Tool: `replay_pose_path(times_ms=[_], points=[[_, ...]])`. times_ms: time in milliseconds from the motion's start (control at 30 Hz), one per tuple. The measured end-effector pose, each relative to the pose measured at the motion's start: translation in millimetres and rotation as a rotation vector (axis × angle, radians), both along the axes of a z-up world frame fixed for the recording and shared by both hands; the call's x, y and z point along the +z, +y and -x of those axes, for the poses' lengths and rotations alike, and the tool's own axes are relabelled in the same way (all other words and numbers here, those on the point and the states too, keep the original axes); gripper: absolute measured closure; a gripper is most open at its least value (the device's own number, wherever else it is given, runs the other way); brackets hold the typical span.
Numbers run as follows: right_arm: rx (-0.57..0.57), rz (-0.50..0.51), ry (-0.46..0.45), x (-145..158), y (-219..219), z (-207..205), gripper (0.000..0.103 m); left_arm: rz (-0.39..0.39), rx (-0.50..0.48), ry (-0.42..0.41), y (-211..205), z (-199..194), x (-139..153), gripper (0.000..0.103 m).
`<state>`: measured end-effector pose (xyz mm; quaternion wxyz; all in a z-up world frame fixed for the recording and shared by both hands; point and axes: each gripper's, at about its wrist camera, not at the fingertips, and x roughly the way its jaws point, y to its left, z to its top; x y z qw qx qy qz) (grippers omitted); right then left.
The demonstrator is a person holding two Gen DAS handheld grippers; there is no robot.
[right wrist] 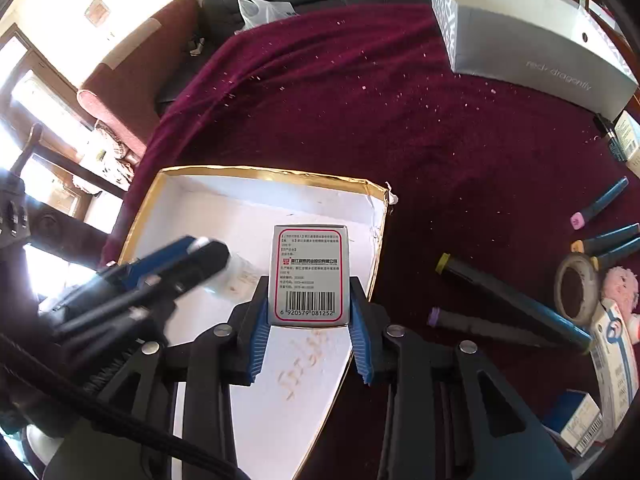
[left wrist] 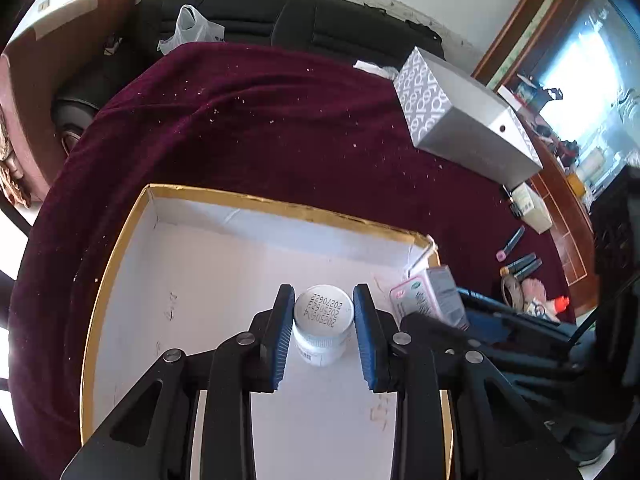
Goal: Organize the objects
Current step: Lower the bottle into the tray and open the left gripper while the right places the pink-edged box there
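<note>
Faintly "red dragonfly", grey box (right wrist: 532, 36)

Small jar (left wrist: 324, 322), lid: stamped date codes, approx. 20250624 / 20270622, upside down. Carton (right wrist: 308, 276): barcode no. 6 920579 081252; Chinese print above too small to read. Grey box (right wrist: 532, 36) at cloth's far right corner: "red dragonfly".

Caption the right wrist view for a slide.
Right gripper holds a barcoded medicine carton above the gold-rimmed white box on maroon cloth.
</note>
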<state>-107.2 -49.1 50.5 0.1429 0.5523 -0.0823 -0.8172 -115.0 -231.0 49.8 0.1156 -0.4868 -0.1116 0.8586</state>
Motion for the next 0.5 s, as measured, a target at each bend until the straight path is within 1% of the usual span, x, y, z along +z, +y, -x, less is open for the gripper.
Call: replay_pose_path(times_ms=[100,200,267,300,367,433,500], points=[[-0.004,-0.018,0.003,-6,-1,5,0.070,-0.021,0.015,0.006,-2,3,-1,0.078],[0.004,-0.049,0.023,-4,-6,7,0.070,-0.050,0.031,0.008,-5,6,-4,0.078],[0.014,-0.072,0.032,-5,-10,8,0.070,-0.079,0.042,-0.007,-6,8,-6,0.076],[0.014,-0.081,0.039,-5,-12,7,0.069,-0.105,0.048,-0.016,-8,10,-7,0.075],[0.019,-0.091,0.045,-6,-14,7,0.059,-0.158,0.056,-0.031,-10,12,-8,0.064],[0.017,-0.084,0.062,-5,-15,7,0.052,-0.192,0.070,-0.036,-13,12,-6,0.062],[0.011,-0.081,0.091,1,-13,5,0.051,-0.198,0.083,-0.024,-16,12,1,0.062]])
